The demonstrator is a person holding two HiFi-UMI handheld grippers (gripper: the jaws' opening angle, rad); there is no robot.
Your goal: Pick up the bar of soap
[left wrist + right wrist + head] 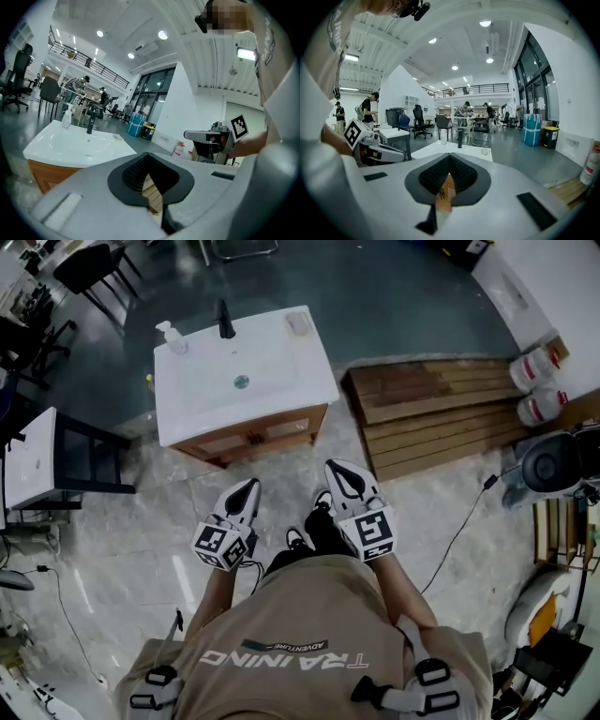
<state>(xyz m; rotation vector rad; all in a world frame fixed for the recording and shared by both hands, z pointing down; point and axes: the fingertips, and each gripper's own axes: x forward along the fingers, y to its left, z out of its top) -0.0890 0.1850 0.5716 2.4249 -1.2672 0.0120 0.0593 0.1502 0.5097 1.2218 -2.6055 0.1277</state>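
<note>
The bar of soap [298, 324] is a small pale block on the back right corner of the white sink top [281, 381], which sits on a wooden cabinet. It also shows in the left gripper view [117, 137] and the right gripper view [485, 151]. Both grippers hang in front of the cabinet, well short of the soap. My left gripper [249, 487] [149, 154] is shut and holds nothing. My right gripper [336, 468] [450, 155] is shut and holds nothing too.
A black faucet [226, 322] and a clear pump bottle [172, 337] stand at the sink's back edge. A wooden pallet platform [441, 413] lies to the right, with white jugs [534, 381] beyond it. A white table on a black frame [33, 457] stands to the left. A cable [459, 531] crosses the floor.
</note>
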